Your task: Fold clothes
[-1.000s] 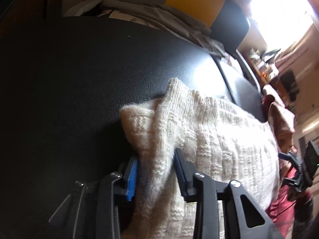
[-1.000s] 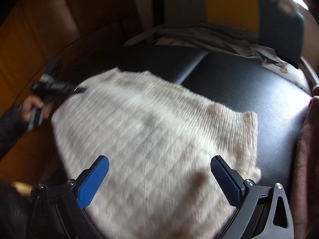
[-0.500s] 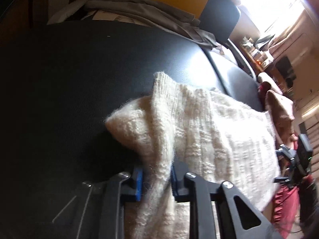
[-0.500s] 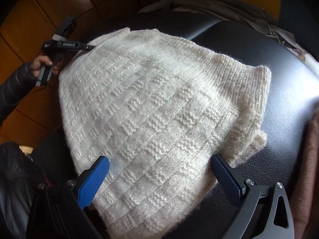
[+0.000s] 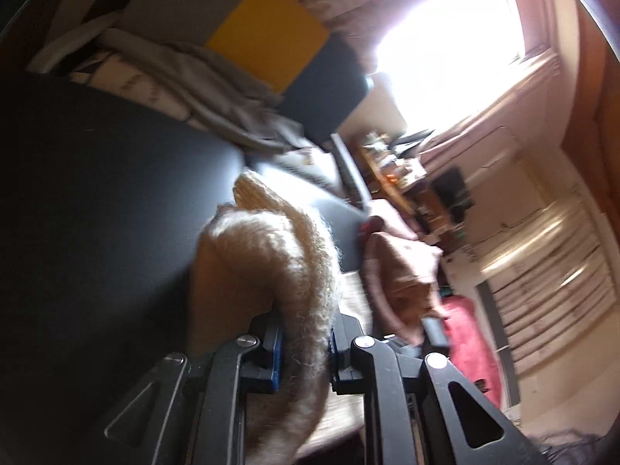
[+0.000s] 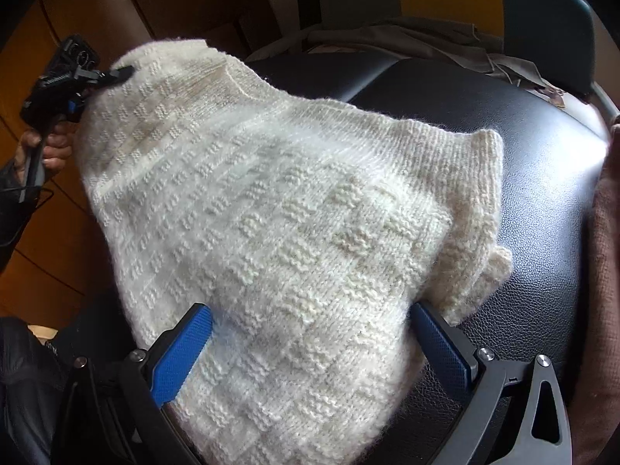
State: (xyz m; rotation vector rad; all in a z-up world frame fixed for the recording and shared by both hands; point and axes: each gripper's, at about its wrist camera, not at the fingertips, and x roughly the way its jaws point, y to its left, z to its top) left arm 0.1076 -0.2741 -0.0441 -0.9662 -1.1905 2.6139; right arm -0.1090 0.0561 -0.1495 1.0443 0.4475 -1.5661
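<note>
A cream knitted sweater (image 6: 271, 209) lies on a black leather seat (image 6: 542, 178). My left gripper (image 5: 304, 348) is shut on a bunched edge of the sweater (image 5: 294, 271) and holds it lifted off the seat; it also shows in the right wrist view (image 6: 73, 81) at the sweater's far left corner. My right gripper (image 6: 314, 348) is open, its blue pads (image 6: 182, 352) on either side of the sweater's near part, above the knit.
A grey, yellow and dark cushion (image 5: 267, 38) and crumpled grey cloth (image 5: 201, 89) lie at the seat's far side. A brown garment (image 5: 399, 267) and a red one (image 5: 472, 341) lie to the right. A bright window (image 5: 445, 46) is beyond. Wooden panelling (image 6: 77, 11) is at left.
My left gripper has closed tighter on the sweater edge and lifted it, tilting towards the room. My right gripper has moved closer over the sweater, still open.
</note>
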